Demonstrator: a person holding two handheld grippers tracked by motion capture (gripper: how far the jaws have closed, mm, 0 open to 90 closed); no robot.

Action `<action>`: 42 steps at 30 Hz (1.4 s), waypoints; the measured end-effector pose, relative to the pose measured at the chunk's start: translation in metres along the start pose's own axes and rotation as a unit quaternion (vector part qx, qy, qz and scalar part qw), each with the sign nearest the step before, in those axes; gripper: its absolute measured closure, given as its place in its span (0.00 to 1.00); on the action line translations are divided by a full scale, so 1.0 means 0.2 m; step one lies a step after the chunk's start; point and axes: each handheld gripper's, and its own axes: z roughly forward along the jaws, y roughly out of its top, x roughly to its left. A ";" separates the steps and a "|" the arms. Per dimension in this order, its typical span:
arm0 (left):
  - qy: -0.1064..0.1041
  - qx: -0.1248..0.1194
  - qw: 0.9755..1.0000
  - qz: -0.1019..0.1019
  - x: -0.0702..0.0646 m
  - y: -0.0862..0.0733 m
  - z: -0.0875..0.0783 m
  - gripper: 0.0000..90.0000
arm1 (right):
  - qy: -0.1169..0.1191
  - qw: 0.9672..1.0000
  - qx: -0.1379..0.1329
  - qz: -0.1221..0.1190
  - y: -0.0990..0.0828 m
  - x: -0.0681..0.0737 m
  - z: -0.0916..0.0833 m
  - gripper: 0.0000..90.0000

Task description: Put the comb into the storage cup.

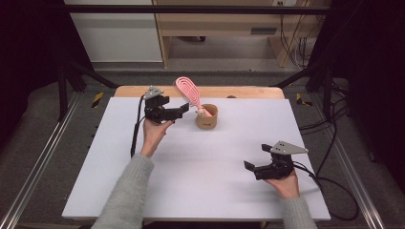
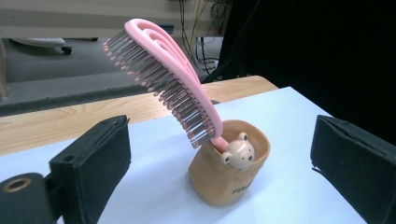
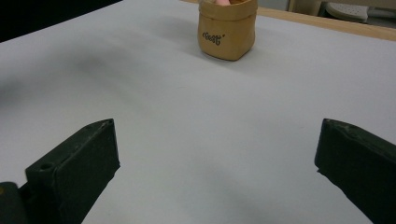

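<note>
just beyond left tongs (image 2: 219, 172), parted, pink brush (image 2: 163, 79) in pot (image 2: 231, 175), right tongs (image 3: 217, 172) apart

White tabletop (image 1: 200, 167) on a wooden table, bare wood edge (image 1: 248, 91) along the far side. Grey floor (image 1: 43, 143) all round, with metal rails (image 1: 28, 181) at left and right. Black frame bars (image 1: 191, 9) overhead and slanting down at both far corners. Beyond, a white cabinet (image 1: 114, 33) far left and a light wooden shelf unit (image 1: 224, 24), cables (image 1: 296, 43) hanging far right. Dark curtains either side.
</note>
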 end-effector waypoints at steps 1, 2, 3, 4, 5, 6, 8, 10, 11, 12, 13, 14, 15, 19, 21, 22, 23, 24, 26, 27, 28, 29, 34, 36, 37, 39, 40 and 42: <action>0.000 0.002 1.000 0.002 0.00 0.00 -0.01 0.04 | 0.000 1.000 -0.001 0.000 0.00 0.00 0.00 0.00; -0.002 0.002 1.000 0.004 0.00 0.00 -0.03 0.03 | -0.001 1.000 -0.001 0.000 0.00 0.00 0.00 0.00; -0.003 0.003 1.000 0.005 0.00 0.00 -0.04 0.03 | -0.001 1.000 -0.001 -0.001 0.00 0.00 0.00 0.00; -0.004 0.004 1.000 0.007 0.00 0.00 -0.05 0.03 | -0.001 1.000 -0.001 -0.001 0.00 0.00 0.00 0.00; -0.006 0.005 1.000 0.010 0.00 -0.01 -0.07 0.03 | -0.002 1.000 -0.001 -0.001 0.00 0.00 0.00 0.00; -0.008 0.006 1.000 0.012 -0.01 -0.01 -0.08 0.02 | -0.002 1.000 -0.001 -0.002 0.00 0.00 0.00 0.00; -0.011 0.008 1.000 0.017 -0.01 -0.01 -0.10 0.02 | -0.001 1.000 -0.001 -0.001 0.00 0.00 0.00 0.00; -0.014 0.006 1.000 0.022 -0.02 -0.02 -0.12 0.02 | -0.002 1.000 -0.001 -0.001 0.00 0.00 0.00 0.00; -0.015 0.007 1.000 0.025 -0.02 -0.02 -0.13 0.02 | -0.002 1.000 -0.001 -0.001 0.00 0.00 0.00 0.00; -0.017 0.007 0.999 0.026 -0.02 -0.02 -0.14 0.02 | -0.002 1.000 -0.001 0.000 0.00 0.00 0.00 0.00; -0.021 0.006 0.999 0.029 -0.03 -0.02 -0.15 0.02 | -0.002 1.000 -0.002 0.000 0.00 0.00 0.00 0.00; -0.025 0.006 0.999 0.029 -0.03 -0.03 -0.17 0.02 | -0.002 1.000 -0.002 0.000 0.00 0.00 0.00 0.00; -0.029 0.007 0.999 0.032 -0.03 -0.04 -0.18 0.02 | -0.001 1.000 -0.002 0.001 0.00 0.00 0.00 0.00; -0.039 0.007 0.998 0.042 -0.04 -0.07 -0.22 0.02 | -0.002 1.000 -0.002 0.000 0.00 0.00 0.00 0.00; -0.043 0.009 0.998 0.046 -0.04 -0.10 -0.25 0.02 | -0.002 1.000 -0.001 0.000 0.00 0.00 0.00 0.00; -0.045 0.009 0.998 0.048 -0.04 -0.11 -0.25 0.02 | -0.003 1.000 -0.001 0.000 0.00 0.00 0.00 0.00; -0.046 0.010 0.998 0.050 -0.04 -0.12 -0.26 0.02 | -0.002 1.000 -0.001 0.000 0.00 0.00 0.00 0.00; -0.051 0.014 0.997 0.053 -0.04 -0.14 -0.28 0.02 | -0.003 1.000 -0.001 0.000 0.00 0.00 0.00 0.00; -0.053 0.018 0.997 0.057 -0.04 -0.17 -0.29 0.02 | -0.003 1.000 -0.002 -0.001 0.00 0.00 0.00 0.00; -0.056 0.017 0.997 0.057 -0.04 -0.18 -0.31 0.02 | -0.002 1.000 0.000 0.001 0.00 0.00 0.00 0.00; -0.059 0.015 0.997 0.056 -0.04 -0.19 -0.32 0.02 | -0.001 1.000 0.000 0.001 0.00 0.00 0.00 0.00; -0.059 0.016 0.996 0.058 -0.04 -0.21 -0.33 0.02 | -0.001 1.000 -0.001 0.001 0.00 0.00 0.00 0.00; -0.059 0.017 0.996 0.064 -0.02 -0.26 -0.39 0.02 | -0.001 1.000 -0.001 0.001 0.00 0.00 0.00 0.00; -0.058 0.018 0.996 0.065 -0.02 -0.28 -0.41 0.02 | -0.002 1.000 0.000 0.001 0.00 0.00 0.00 0.00; -0.058 0.019 0.996 0.066 -0.02 -0.29 -0.42 0.02 | -0.002 1.000 0.001 0.000 0.00 0.00 0.00 0.00; -0.061 0.021 0.996 0.065 -0.01 -0.31 -0.45 0.02 | -0.002 1.000 0.001 0.001 0.00 0.00 0.00 0.00; -0.061 0.022 0.996 0.065 0.00 -0.33 -0.46 0.02 | -0.001 1.000 0.000 0.001 0.00 0.00 0.00 0.00; -0.059 0.024 0.996 0.065 0.01 -0.35 -0.48 0.02 | -0.002 1.000 0.002 0.000 0.00 0.00 0.00 0.00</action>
